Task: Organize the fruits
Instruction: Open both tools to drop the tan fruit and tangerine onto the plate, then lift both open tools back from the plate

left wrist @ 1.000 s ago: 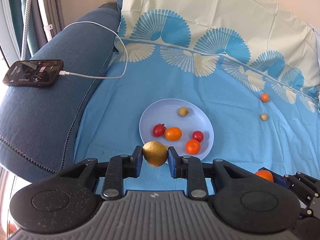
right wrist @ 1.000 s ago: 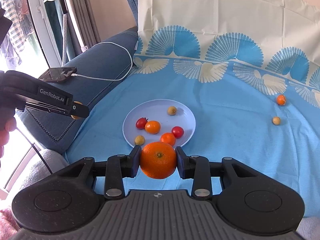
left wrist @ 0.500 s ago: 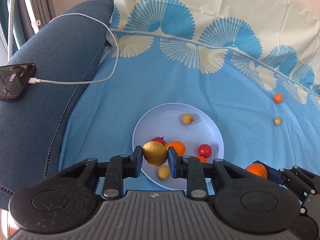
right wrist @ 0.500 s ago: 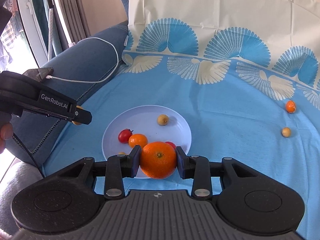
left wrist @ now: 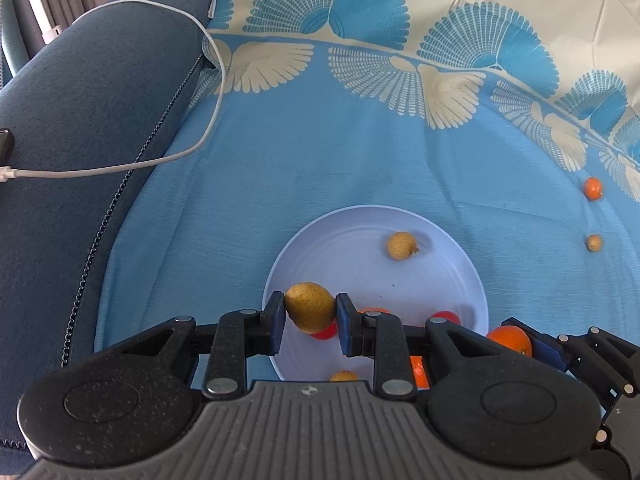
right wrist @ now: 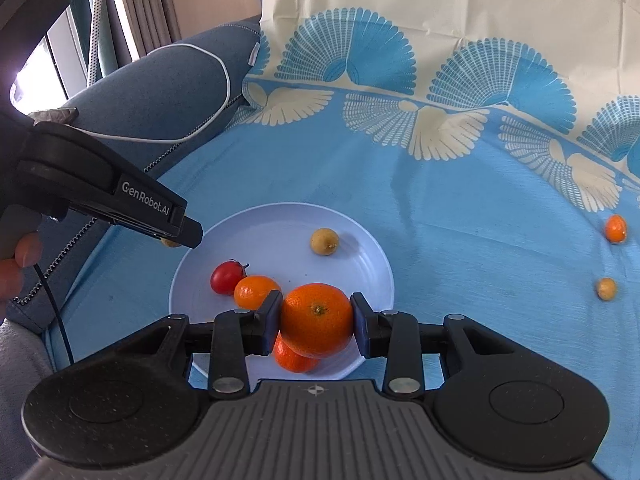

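Plate (left wrist: pixel 460 248) nearer than before, beneath both fruit-laden hand-held grippers.

We are reading only one piece of text: "GenRobot.AI", in pale letters, is showing on the black side of the left hand-held gripper (right wrist: pixel 176 242) as the right wrist camera is seeing it. We are finding no other words, labels or numbers readable in either view.
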Motion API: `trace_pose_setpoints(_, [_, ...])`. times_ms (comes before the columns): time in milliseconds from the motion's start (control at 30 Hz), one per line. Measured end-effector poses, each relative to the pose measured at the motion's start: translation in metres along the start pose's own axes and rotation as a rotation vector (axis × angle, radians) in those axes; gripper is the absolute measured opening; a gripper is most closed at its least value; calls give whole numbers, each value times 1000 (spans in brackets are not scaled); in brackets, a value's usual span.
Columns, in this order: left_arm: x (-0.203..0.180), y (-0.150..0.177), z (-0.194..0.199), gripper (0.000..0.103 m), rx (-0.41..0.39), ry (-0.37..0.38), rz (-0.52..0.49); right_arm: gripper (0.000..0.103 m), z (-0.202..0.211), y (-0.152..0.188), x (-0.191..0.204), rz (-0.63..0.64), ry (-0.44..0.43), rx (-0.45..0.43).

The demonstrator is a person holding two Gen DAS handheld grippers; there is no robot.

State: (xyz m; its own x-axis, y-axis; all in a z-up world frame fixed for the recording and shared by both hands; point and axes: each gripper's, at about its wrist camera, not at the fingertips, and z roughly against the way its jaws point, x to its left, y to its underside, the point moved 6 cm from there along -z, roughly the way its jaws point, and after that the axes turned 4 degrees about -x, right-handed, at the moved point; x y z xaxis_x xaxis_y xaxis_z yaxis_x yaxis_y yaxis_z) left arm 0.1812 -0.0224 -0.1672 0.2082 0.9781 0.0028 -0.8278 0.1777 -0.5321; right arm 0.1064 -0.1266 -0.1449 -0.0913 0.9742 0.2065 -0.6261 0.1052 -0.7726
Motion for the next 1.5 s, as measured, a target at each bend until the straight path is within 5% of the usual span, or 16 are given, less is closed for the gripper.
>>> trace_pose_setpoints(200, [-1,-4,-18,30,28,-12,-15,38,-19,-3,-1,7,-7,6])
trace_pose_setpoints(233, [-2,-6,-18,40,27,-8,-18,38,-22,-3,-1,7,-8,6])
trace_pose_setpoints(333, [1,-12,-13,103,-13,-9,-2,49,-28,-7,0,10,-47,2])
trace_pose_setpoints(400, [2,-14,-3,103,-42,-14,3,72,-26,-10,1,20,-53,-9])
trace_pose_setpoints(700, [9,13,32,103,48,-63,-8,91,32,2,10,24,-1,-3])
trace_pose_setpoints(900, [7,37,71,103,29,-59,-25,97,76,12,18,-28,51,8])
trace_pose_setpoints(1500, [-6,93,177,103,-83,-49,-44,102,188,41,39,-36,151,-154])
